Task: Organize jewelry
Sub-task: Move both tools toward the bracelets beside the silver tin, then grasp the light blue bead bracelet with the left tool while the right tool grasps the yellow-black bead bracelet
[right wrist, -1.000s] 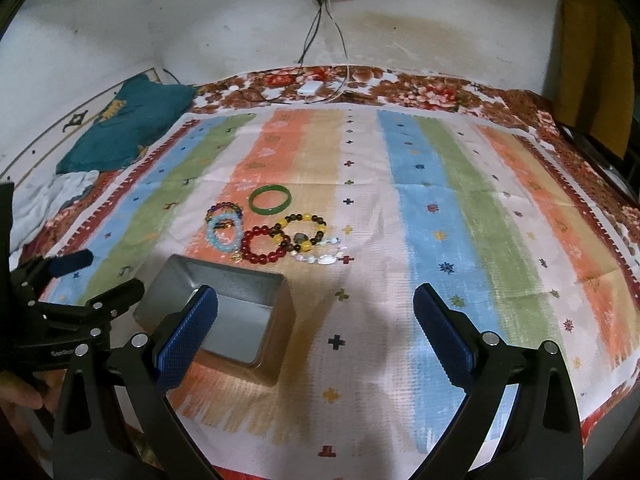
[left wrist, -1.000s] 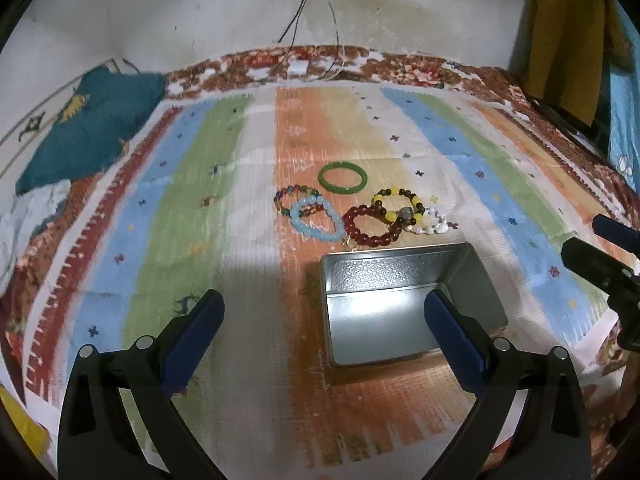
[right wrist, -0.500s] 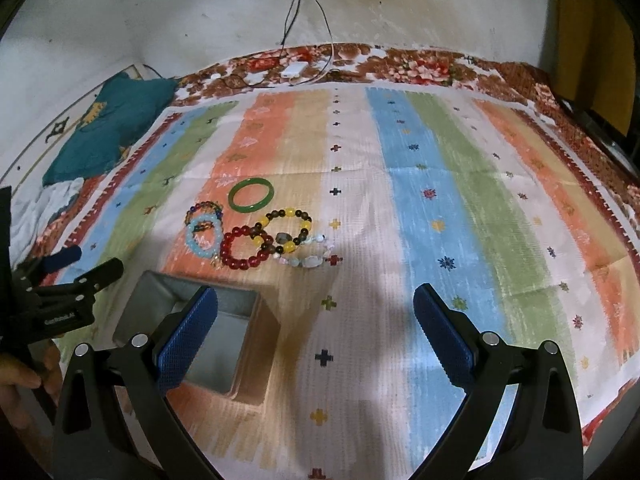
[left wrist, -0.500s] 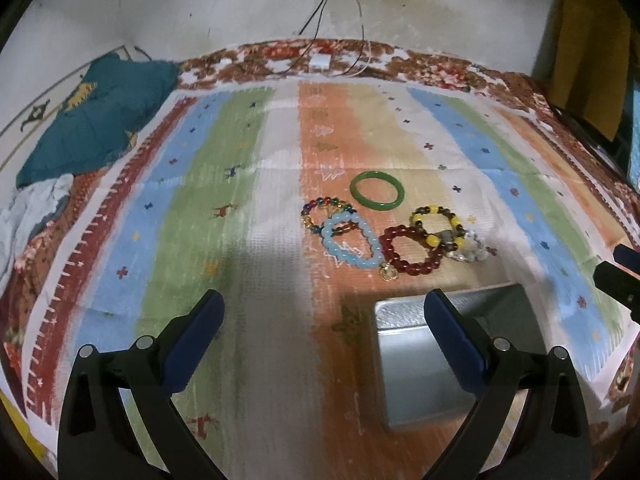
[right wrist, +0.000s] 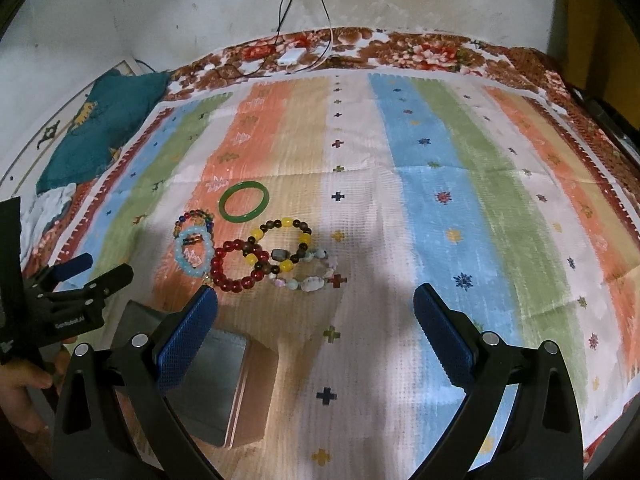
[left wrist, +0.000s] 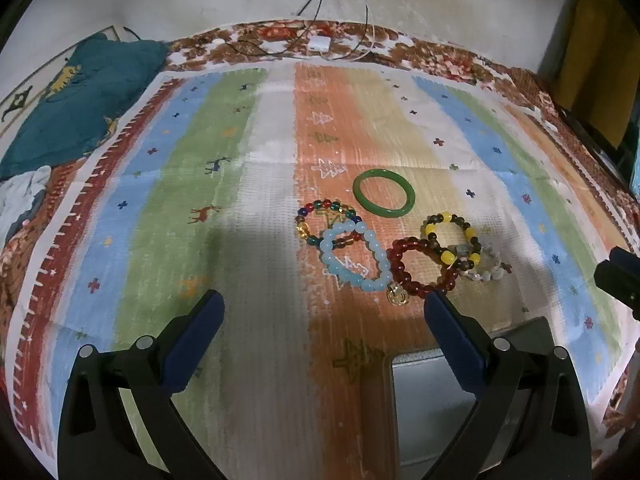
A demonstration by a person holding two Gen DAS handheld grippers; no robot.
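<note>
Nearest the cameras, both grippers hover above a striped cloth (right wrist: 420,184) with jaws spread wide and nothing between the blue pads. Left gripper (left wrist: 322,312): empty, over the orange and white stripes. Right gripper (right wrist: 316,306): empty, over the white stripe; in its view the left gripper also shows at the left edge, held by a hand (right wrist: 20,396).

Metal tin (right wrist: 216,376) sits open on the cloth just below the jewelry, partly hidden behind the right gripper's left finger; in the left wrist view it lies behind the right finger, at lower right.

Beyond the tin, the bracelets lie in a cluster on the orange and tan stripes: red bead bracelet (left wrist: 420,268) overlapped by the yellow-and-brown bead bracelet (left wrist: 454,240); pale shell bracelet (right wrist: 308,276) touching that one on its right; light blue bead bracelet (left wrist: 356,260) overlapping the multicolour bead bracelet (left wrist: 320,220). Green bangle (left wrist: 383,192) lies farthest, just apart from the rest.

Farther back: teal pillow (left wrist: 80,108) at left, white charger (left wrist: 319,43) with cables by the wall.
</note>
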